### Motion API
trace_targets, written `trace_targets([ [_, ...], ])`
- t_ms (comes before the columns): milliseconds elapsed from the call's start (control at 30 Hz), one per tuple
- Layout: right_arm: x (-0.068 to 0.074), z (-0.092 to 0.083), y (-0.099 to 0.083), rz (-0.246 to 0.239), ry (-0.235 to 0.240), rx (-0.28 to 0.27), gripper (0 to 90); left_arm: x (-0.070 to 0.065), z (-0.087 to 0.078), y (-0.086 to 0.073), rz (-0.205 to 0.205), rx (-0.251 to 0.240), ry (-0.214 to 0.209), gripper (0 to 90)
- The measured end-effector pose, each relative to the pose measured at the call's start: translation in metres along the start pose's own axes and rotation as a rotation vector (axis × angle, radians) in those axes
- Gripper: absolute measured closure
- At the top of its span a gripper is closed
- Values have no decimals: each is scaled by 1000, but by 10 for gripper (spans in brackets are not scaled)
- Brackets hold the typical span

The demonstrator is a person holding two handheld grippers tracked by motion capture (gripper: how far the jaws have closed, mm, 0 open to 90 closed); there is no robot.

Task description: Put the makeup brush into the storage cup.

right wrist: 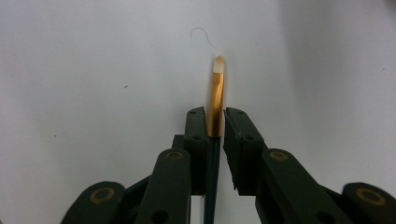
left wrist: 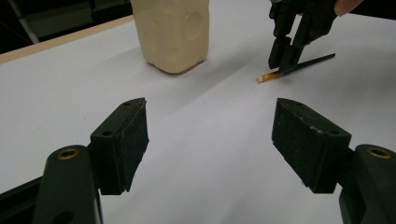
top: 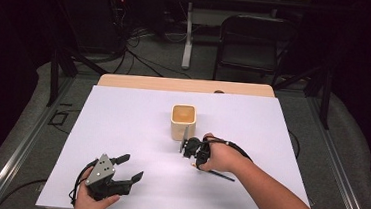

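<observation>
Near the middle of the table (top: 121, 129), at about four o'clock from the cream cup (top: 183, 121), my right tongs (top: 188, 149) point down at the white sheet. Their jaws are clenched on a paintbrush (right wrist: 215, 100), gripping it at the gold band behind the pale tip. In the right gripper view the brush runs toward twelve o'clock, with its tip clear of the jaws and its dark handle passing back between them. In the left gripper view the brush (left wrist: 299, 65) lies low over the sheet, tip toward eight o'clock and handle toward two o'clock, while the right tongs (left wrist: 284, 58) come down on it from above. The cup (left wrist: 172, 32) stands upright at about eleven o'clock there, well apart from the brush. My left tongs (top: 132, 166) rest near the table's six-o'clock edge, toward seven o'clock from the cup. Their jaws are spread wide and released, with bare sheet between the two pads (left wrist: 125, 140).
</observation>
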State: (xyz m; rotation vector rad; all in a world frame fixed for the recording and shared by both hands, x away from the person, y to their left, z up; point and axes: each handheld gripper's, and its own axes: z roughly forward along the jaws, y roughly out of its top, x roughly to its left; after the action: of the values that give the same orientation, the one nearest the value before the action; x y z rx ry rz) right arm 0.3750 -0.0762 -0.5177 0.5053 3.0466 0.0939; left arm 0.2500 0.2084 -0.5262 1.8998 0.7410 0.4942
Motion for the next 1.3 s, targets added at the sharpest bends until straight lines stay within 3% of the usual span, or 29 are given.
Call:
trace_targets([
  [1300, -3, 10, 2, 23, 15, 33, 838, 0, 2, 0, 4, 8, -3, 278],
])
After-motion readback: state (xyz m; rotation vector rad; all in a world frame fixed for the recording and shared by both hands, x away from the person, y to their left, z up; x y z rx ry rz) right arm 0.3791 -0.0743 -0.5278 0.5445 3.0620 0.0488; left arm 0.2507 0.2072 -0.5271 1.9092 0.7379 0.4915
